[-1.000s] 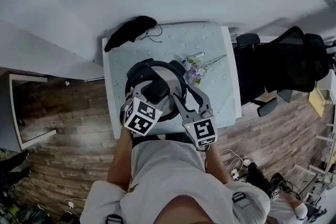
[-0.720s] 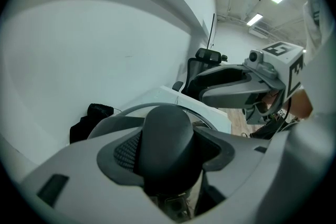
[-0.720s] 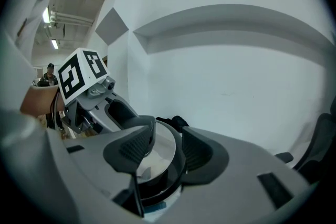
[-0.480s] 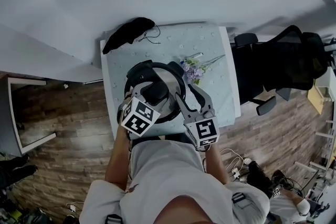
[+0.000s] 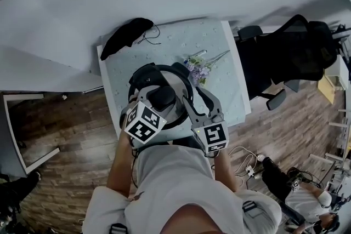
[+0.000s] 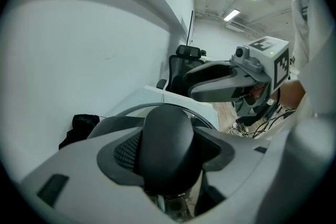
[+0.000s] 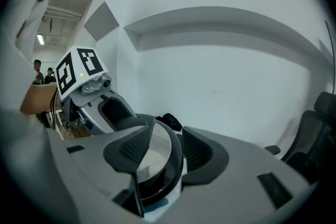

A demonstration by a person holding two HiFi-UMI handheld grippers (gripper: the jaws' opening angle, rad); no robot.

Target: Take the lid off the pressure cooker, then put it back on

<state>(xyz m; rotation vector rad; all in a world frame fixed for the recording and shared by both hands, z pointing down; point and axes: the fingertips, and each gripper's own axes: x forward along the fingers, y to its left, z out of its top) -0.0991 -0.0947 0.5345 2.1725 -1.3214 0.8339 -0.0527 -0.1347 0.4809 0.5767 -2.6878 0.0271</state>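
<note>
The pressure cooker (image 5: 138, 78) stands on the near part of a table with a pale blue cloth. Its shiny lid (image 5: 177, 84) (image 7: 152, 157) has a black rim and a round black knob (image 5: 163, 97) (image 6: 167, 136) at its middle. My left gripper (image 5: 159, 97) (image 6: 168, 152) reaches in from the near left and is shut on the knob, with a pad pressing each side. My right gripper (image 5: 191, 98) (image 7: 157, 153) comes in from the near right. Its jaws straddle the lid's right edge, pads against the lid on both sides.
A black cloth bundle (image 5: 125, 34) with a thin cable lies at the table's far left corner. A small bunch of purple flowers (image 5: 200, 69) lies just right of the cooker. A black office chair (image 5: 290, 57) stands to the right of the table (image 5: 225, 35). A grey wall runs behind it.
Both grippers stay where they were on the lid. The left gripper has rolled slightly about the knob. The head view has shifted a little.
</note>
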